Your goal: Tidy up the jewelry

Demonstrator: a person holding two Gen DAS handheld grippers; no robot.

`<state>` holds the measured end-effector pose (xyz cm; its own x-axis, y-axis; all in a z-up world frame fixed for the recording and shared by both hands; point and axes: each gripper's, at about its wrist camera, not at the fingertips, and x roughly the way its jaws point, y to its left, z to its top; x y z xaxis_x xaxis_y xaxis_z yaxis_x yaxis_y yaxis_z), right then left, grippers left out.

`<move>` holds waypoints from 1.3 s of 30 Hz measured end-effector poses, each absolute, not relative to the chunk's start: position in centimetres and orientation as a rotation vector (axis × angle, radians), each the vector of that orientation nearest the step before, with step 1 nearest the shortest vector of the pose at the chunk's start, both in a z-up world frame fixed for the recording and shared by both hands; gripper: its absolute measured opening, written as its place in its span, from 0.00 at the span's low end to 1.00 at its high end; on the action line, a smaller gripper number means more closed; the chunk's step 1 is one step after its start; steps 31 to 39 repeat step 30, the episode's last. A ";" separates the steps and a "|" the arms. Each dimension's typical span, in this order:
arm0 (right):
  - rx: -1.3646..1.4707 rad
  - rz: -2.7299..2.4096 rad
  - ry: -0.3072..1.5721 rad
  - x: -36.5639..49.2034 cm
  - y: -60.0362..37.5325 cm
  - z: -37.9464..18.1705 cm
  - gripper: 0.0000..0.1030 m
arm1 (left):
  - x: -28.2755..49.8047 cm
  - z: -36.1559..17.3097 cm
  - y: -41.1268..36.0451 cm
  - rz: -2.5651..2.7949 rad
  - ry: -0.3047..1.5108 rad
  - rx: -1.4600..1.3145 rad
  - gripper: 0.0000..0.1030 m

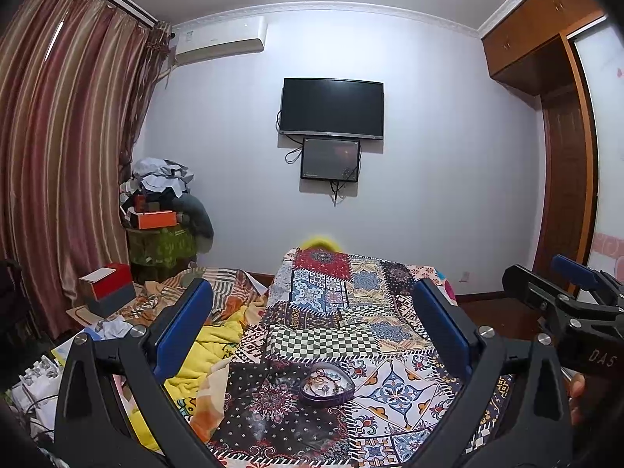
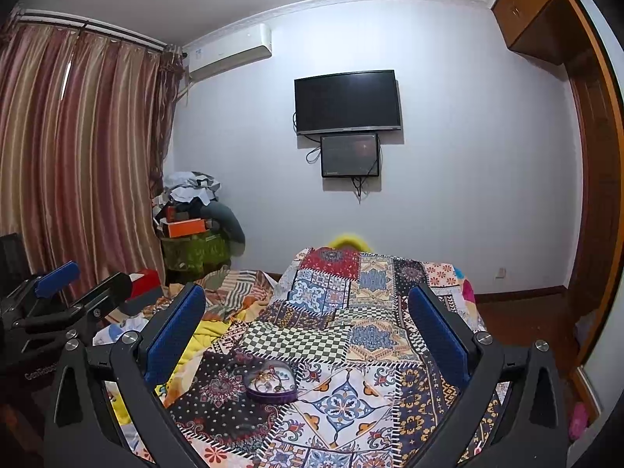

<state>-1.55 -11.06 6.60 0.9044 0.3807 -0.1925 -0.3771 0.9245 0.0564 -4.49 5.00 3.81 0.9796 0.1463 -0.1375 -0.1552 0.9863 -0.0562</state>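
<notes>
1. Left wrist view: left gripper [image 1: 312, 335] is spread wide, blue pads [image 1: 183, 327] far apart w/ nothing between them, held above the bed.
2. Right wrist view: right gripper [image 2: 306, 331] is likewise spread wide and empty, blue pads [image 2: 175, 331] well apart, also above the bed. Its body shows at the right edge of the left view, w/ part of a hand [image 1: 577, 394] below it.
3. Jewelry dish [image 1: 327, 384] is a small heart-shaped container, dark purple wall, pale lining. It sits on the bedspread, low in both views and framed between each gripper's fingers, touching neither.
4. Inside the dish: a tangle of jewelry [image 1: 323, 380], thin chains or cords plus small beads and a few ring-like bits. Pieces too small and blurred to tell apart or count.
5. Patchwork bedspread [image 1: 351, 312] has many panels: blue-and-white tile motifs, a green-and-white checker block, a red square at the far end, black w/ dotted florals under the dish.
6. Yellow blanket [image 1: 210, 343] lies bunched just left of the bedspread, w/ striped cloth beyond it.
7. Red-and-grey box [image 1: 107, 288] w/ white top sits at the left near the curtains [image 1: 58, 156]. An orange box [image 1: 156, 218] sits in a heap of clothes in the corner.
8. Back wall: black TV [image 1: 331, 107], smaller dark screen [image 1: 329, 160] just beneath, AC unit [image 1: 218, 39] up left. Wooden wardrobe [image 1: 546, 39] at right.
</notes>
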 end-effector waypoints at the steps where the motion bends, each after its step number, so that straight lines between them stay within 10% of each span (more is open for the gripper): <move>1: 0.018 0.391 0.203 -1.5 -11.1 6.6 1.00 | -4.4 3.8 5.0 0.150 0.135 -0.069 1.00; 39: 0.003 0.389 0.218 -1.2 -10.8 6.5 1.00 | -4.1 3.5 5.1 0.136 0.158 -0.079 1.00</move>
